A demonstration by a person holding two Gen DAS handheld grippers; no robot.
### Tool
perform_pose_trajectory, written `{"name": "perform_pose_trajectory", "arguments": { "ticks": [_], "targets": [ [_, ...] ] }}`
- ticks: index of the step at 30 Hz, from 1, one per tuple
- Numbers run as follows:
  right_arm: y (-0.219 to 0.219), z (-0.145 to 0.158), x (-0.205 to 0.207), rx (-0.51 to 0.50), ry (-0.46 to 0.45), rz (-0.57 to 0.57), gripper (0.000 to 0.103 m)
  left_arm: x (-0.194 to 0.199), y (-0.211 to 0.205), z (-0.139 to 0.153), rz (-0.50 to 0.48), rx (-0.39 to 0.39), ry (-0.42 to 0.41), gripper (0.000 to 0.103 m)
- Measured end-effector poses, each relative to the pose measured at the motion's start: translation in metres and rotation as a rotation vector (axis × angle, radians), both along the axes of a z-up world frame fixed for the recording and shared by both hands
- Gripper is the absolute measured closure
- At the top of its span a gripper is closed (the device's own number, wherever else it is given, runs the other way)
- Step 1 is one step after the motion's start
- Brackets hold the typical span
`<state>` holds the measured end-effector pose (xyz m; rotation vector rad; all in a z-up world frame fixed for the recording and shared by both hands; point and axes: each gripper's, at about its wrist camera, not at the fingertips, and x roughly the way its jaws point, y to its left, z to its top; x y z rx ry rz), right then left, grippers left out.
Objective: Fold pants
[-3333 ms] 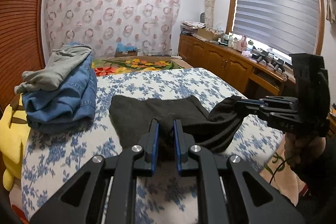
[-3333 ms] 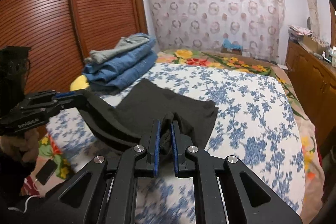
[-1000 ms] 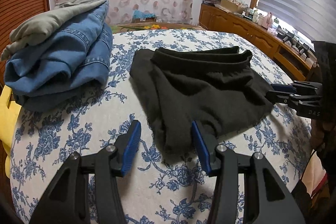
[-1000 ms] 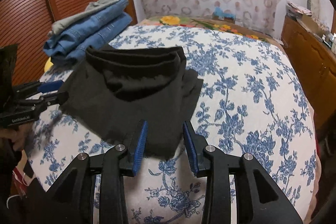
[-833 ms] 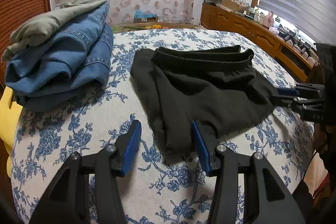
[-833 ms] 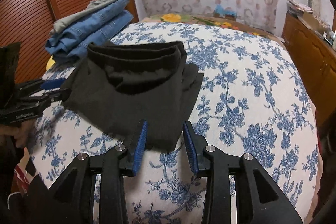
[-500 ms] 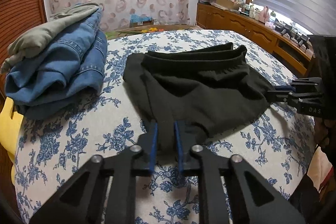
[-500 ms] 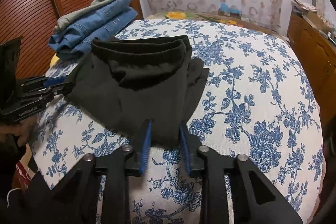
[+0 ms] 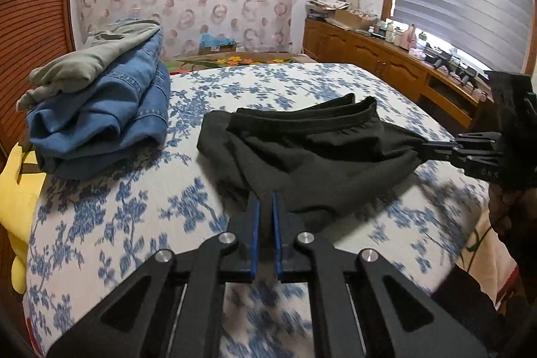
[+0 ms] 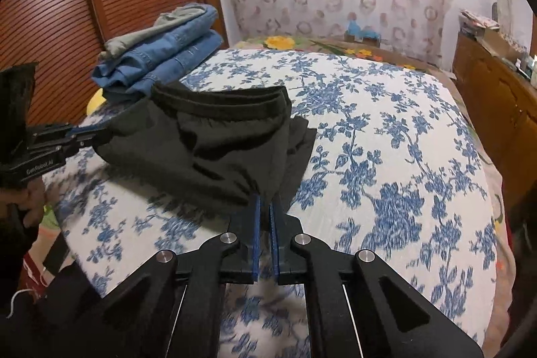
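Black pants (image 9: 312,153), partly folded, lie on the blue-floral bedspread (image 9: 117,223) near the bed's front edge, elastic waistband toward the far side. Left gripper (image 9: 264,207): blue-padded jaws pressed nearly together, only a thin slot between them, pinching the near hem of the black fabric, which rises off the bedspread into the pads. Right gripper (image 10: 263,210): same state, jaws drawn close and clamped on a gathered point of the pants' near edge. In the left wrist view the right gripper (image 9: 436,150) shows at the right-hand edge of the bed, its tips buried in the cloth's corner; in the right wrist view the left gripper (image 10: 84,136) shows at the left-hand edge, likewise nipping the cloth. Fabric hangs taut between the two held points, sagging in the middle. A stack of folded blue jeans (image 9: 100,119) topped by a grey garment (image 9: 94,62) sits at the bed's far left corner, just apart from the pants.
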<state>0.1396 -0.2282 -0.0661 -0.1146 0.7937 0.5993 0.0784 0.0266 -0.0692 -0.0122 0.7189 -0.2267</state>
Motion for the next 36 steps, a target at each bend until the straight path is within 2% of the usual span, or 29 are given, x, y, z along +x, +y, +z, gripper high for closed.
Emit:
{"name": "perform_pose_trajectory", "arguments": {
  "ticks": [11,19,21,22,23,25,27,29,36],
  "targets": [
    [-0.010,0.006,-0.047,0.004,0.009,0.018,0.101,-0.046,-0.010,0.006,-0.039,-0.011,0.017,0.098],
    [-0.008,0.002,-0.054,0.000,0.011,0.018,0.101,-0.043,-0.011,-0.001,-0.031,-0.005,0.048,0.097],
    [-0.009,0.002,-0.054,-0.001,0.013,0.018,0.101,-0.042,-0.011,-0.001,-0.027,-0.003,0.049,0.092],
    [-0.009,0.002,-0.054,-0.002,0.013,0.018,0.101,-0.041,-0.011,-0.001,-0.020,0.005,0.047,0.085],
    [-0.009,0.001,-0.054,-0.002,0.015,0.019,0.101,-0.040,-0.010,0.000,-0.013,0.010,0.044,0.072],
    [-0.010,0.001,-0.055,-0.005,0.016,0.019,0.101,-0.036,-0.007,0.001,-0.005,0.004,0.039,0.057],
    [-0.012,0.001,-0.056,-0.005,0.015,0.015,0.101,-0.032,-0.003,0.002,-0.002,-0.003,0.043,0.054],
    [-0.012,0.002,-0.057,-0.006,0.015,0.011,0.101,-0.026,-0.001,0.003,0.003,-0.009,0.043,0.043],
    [-0.013,0.007,-0.059,-0.007,-0.005,0.015,0.099,-0.010,-0.002,0.005,0.001,0.001,0.043,0.041]
  ]
}}
